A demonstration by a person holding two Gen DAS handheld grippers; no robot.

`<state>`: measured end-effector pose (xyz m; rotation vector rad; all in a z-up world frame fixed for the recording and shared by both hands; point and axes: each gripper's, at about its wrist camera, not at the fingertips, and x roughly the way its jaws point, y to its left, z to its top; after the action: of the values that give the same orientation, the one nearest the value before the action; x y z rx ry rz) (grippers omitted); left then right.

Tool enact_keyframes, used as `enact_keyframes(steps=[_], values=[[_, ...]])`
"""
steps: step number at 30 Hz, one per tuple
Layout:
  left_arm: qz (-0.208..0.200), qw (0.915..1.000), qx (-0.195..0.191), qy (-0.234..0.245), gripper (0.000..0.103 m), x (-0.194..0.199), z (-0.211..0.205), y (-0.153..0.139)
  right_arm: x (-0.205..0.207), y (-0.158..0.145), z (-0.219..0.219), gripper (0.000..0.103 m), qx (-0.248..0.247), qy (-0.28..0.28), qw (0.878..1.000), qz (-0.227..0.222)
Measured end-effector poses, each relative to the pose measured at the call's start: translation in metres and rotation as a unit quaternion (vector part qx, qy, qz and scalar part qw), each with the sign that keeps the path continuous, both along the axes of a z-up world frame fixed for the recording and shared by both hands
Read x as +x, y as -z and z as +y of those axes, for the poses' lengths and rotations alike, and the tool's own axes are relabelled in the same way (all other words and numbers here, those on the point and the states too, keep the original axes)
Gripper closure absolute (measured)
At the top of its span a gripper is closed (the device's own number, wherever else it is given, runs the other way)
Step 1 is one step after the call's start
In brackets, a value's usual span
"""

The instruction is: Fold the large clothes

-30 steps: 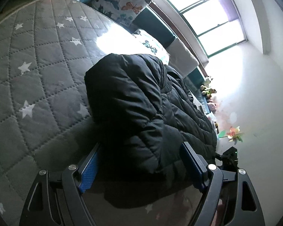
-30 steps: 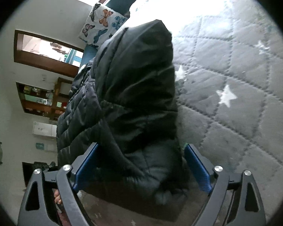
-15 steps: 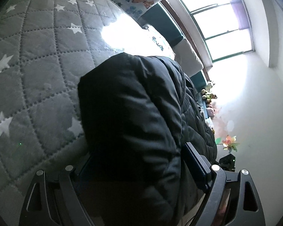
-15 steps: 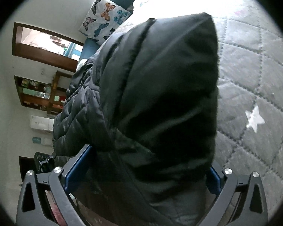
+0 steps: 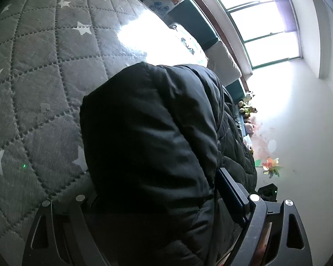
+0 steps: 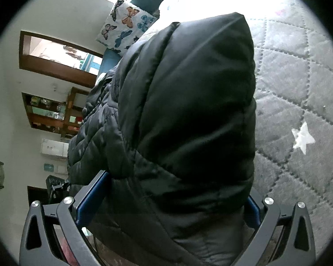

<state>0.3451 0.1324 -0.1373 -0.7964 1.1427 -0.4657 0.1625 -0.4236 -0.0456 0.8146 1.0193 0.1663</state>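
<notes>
Both grippers closing in on the black puffer jacket; fabric now fills most of each frame.

Since a second ago the jacket [image 5: 153, 146] has grown from mid-frame to lower-centre bulk, bunched between the wide-set fingers of the left gripper [image 5: 157, 199] and right gripper [image 6: 166, 192]; whether either is actually clamping, cannot tell. Jacket lies on the grey star quilt [image 5: 33, 88]. Judged: grasp being set for a fold. Butterfly pillow [image 6: 126, 24] upper left, window [image 5: 262, 22] upper right; the padded bulk itself hides the fingertips.

Grey star-quilted bed cover [image 5: 44, 93]; black puffer jacket [image 5: 153, 144] on it, butterfly pillow [image 6: 126, 25] at far end.
</notes>
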Motion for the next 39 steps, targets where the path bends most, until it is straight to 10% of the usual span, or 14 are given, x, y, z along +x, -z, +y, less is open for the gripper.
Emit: enact_keyframes(steps=[28,39], values=[[0.025,0.9989,0.010,0.038,0.004,0.035,-0.018,-0.003,0.018,-0.009,0.015,0.000,-0.057,-0.067,0.996,0.015],[-0.030,0.9928,0.104,0.052,0.011,0.027,-0.060,-0.034,0.006,-0.030,0.034,0.012,-0.125,-0.097,0.987,-0.014]])
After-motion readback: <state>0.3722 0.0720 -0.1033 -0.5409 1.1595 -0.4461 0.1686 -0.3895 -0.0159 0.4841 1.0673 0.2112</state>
